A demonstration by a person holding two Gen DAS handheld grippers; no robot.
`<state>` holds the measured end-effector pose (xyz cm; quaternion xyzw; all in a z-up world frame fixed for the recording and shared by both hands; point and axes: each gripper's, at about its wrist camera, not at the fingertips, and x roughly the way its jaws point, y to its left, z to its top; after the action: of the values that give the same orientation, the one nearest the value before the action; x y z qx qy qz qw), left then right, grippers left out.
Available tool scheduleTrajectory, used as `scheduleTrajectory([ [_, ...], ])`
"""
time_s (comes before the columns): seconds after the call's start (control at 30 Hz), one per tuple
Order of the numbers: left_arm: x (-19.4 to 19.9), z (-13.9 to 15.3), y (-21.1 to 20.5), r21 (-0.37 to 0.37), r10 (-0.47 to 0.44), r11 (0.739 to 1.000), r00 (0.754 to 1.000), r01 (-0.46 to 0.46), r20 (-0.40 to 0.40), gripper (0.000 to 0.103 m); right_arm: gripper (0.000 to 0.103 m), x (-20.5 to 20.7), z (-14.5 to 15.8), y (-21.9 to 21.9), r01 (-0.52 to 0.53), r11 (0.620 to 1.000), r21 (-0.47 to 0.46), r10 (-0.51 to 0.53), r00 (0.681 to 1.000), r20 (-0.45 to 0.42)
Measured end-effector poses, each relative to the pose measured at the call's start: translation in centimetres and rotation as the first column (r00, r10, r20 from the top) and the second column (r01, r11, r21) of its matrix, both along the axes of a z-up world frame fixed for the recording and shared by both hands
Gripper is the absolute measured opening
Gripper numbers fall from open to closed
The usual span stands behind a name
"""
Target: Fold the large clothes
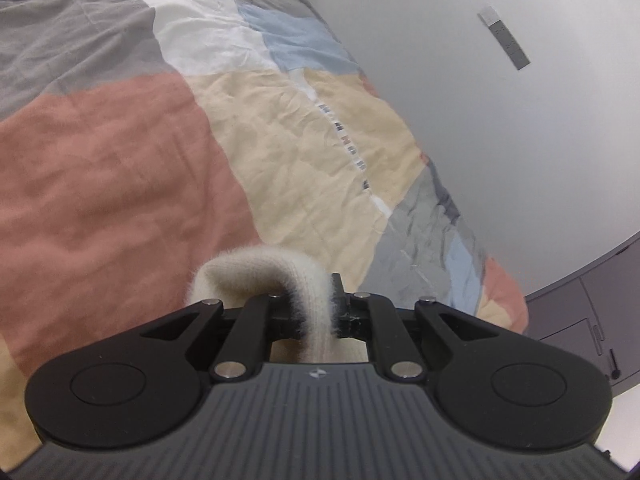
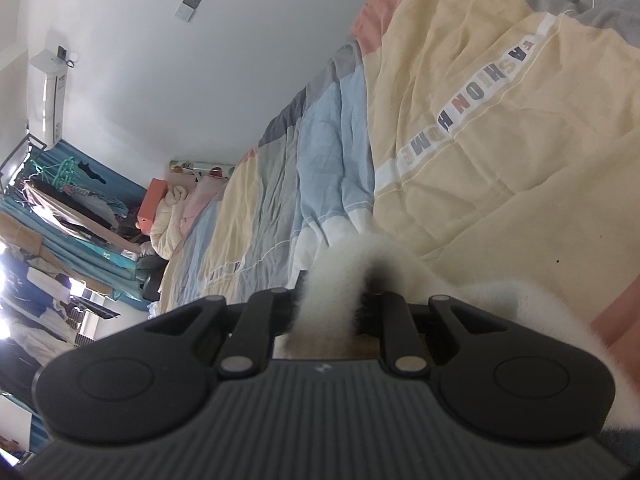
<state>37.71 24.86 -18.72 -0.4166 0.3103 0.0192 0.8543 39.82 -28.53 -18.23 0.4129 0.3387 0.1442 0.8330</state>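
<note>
The fuzzy cream knit (image 1: 256, 276) is pinched in both your grippers, right at the near edge of the bed. On the left wrist view a fold of it arches up out of the left gripper (image 1: 320, 312), jaws nearly closed with the fabric clamped between them, the loop drooping to the left onto the pink patch of the quilt (image 1: 280, 128). On the right wrist view the same knit (image 2: 340, 280) bunches up through the right gripper (image 2: 332, 304), jaws again almost closed and pressing on it; more of the garment trails off to the right, over the gripper body and down past the near right corner. How the rest of the garment lies you can't see from either camera.

Under it the quilt is a patchwork of pink, pale yellow, blue, grey and white blocks, wrinkled, with a white strip of lettering (image 2: 472, 108) across a yellow block. The bed butts against a white wall (image 1: 500, 140) on its far side, with a grey switch strip (image 1: 504, 38) mounted on it. A grey cabinet (image 1: 580, 312) shows at the near right of the left view. In the right view, far left: an air conditioner (image 2: 46, 96), blue curtains (image 2: 72, 216), piled clothes and an orange box (image 2: 154, 204).
</note>
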Motion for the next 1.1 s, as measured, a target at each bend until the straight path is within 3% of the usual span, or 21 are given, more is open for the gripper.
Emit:
scheduleTrajectory([
  [0.03,-0.4,0.6,0.0,-0.009,-0.004,1.000,1.000,0.004,0.014,0.024,0.024,-0.2,0.4,0.1,-0.008,1.000,0.000,0.008,1.000,0.005],
  [0.07,-0.9,1.1,0.0,-0.021,-0.006,1.000,0.999,0.007,0.036,0.041,0.032,-0.4,0.7,0.1,-0.018,1.000,0.008,0.017,1.000,0.017],
  [0.1,-1.6,1.7,0.0,-0.034,-0.014,0.999,0.998,0.017,0.069,0.050,0.037,-0.8,1.1,0.2,-0.028,0.999,0.019,0.027,0.999,0.034],
  [0.17,-2.6,3.0,-0.2,-0.043,-0.056,0.997,0.991,0.061,0.125,0.053,0.065,-1.5,2.0,0.3,-0.046,0.998,0.048,0.042,0.996,0.076],
  [0.23,-3.6,3.9,-0.6,-0.038,-0.062,0.997,0.986,0.068,0.152,0.056,0.072,-2.6,3.2,0.5,-0.047,0.998,0.051,0.041,0.992,0.121],
  [0.5,-7.8,5.6,-2.7,0.070,-0.127,0.991,0.981,0.118,0.149,0.058,0.072,-6.2,5.3,2.2,-0.076,0.996,-0.057,0.085,0.977,0.194],
  [0.67,-10.1,6.3,-5.1,0.155,-0.215,0.968,0.969,0.195,0.122,0.058,0.072,-8.7,6.0,4.3,-0.156,0.979,-0.129,0.181,0.960,0.212],
  [0.87,-9.6,5.0,-8.6,0.288,-0.300,0.913,0.954,0.289,-0.005,0.058,0.072,-9.9,5.8,7.9,-0.220,0.911,-0.349,0.293,0.940,0.172],
  [1.1,-6.7,3.2,-8.9,0.395,-0.244,0.881,0.966,0.259,-0.089,0.058,0.068,-6.4,3.2,8.9,-0.136,0.821,-0.555,0.214,0.974,0.077],
])
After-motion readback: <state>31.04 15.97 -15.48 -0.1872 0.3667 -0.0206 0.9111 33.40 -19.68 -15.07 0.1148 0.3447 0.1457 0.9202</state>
